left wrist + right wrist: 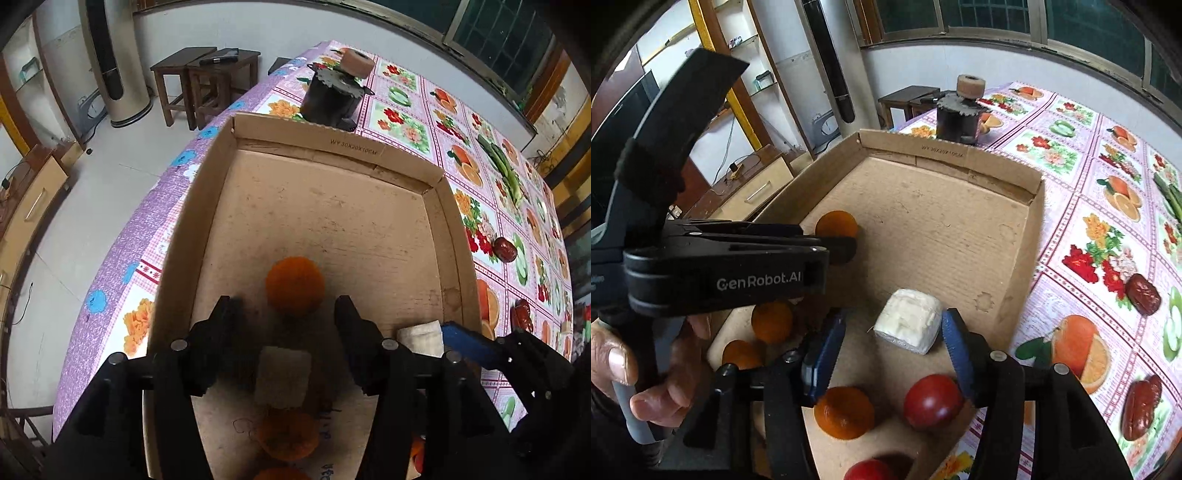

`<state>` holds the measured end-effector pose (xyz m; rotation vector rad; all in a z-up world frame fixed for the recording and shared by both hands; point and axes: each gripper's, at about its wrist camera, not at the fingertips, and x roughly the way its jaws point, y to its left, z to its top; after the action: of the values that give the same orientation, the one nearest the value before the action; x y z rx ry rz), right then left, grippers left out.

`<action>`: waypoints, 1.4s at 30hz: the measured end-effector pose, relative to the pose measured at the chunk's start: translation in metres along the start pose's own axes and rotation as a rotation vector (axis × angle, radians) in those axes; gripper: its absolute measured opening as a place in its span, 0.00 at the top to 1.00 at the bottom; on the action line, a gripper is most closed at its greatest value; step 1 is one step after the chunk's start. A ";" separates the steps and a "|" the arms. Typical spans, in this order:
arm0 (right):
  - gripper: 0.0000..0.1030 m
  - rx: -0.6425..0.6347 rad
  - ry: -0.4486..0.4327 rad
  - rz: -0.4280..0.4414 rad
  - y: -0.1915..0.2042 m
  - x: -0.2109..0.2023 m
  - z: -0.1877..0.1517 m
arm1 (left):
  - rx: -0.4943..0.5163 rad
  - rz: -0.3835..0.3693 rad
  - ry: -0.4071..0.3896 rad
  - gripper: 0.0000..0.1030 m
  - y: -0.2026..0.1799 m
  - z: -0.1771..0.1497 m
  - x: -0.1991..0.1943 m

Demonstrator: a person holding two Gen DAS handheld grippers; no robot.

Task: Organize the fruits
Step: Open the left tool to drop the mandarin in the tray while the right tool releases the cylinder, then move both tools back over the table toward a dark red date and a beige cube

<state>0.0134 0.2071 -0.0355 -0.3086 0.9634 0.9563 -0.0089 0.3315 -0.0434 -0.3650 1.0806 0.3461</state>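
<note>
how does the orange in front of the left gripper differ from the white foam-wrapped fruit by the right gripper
The orange is bare, round and deep orange; the white foam-wrapped fruit is blocky and covered in netted foam.
The orange lies toward the left side of the cardboard box; the wrapped fruit lies nearer the right wall.
The orange sits just beyond the left gripper; the wrapped fruit sits between the tips of the right gripper.
Both rest on the box floor, and neither is gripped.
</note>
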 end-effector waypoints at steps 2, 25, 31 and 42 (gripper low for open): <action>0.45 0.007 -0.012 0.004 -0.002 -0.008 -0.001 | -0.010 -0.004 -0.008 0.47 0.000 -0.002 -0.004; 0.44 0.148 -0.113 -0.061 -0.048 -0.091 -0.056 | 0.061 -0.068 -0.084 0.47 -0.050 -0.036 -0.047; 0.44 0.194 -0.124 -0.085 -0.067 -0.104 -0.072 | 0.073 -0.081 -0.082 0.47 -0.064 -0.042 -0.050; 0.44 0.265 -0.133 -0.127 -0.099 -0.119 -0.095 | 0.125 -0.114 -0.077 0.47 -0.094 -0.052 -0.056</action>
<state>0.0137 0.0270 -0.0108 -0.0806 0.9246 0.7144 -0.0322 0.2192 -0.0042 -0.2985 0.9964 0.1890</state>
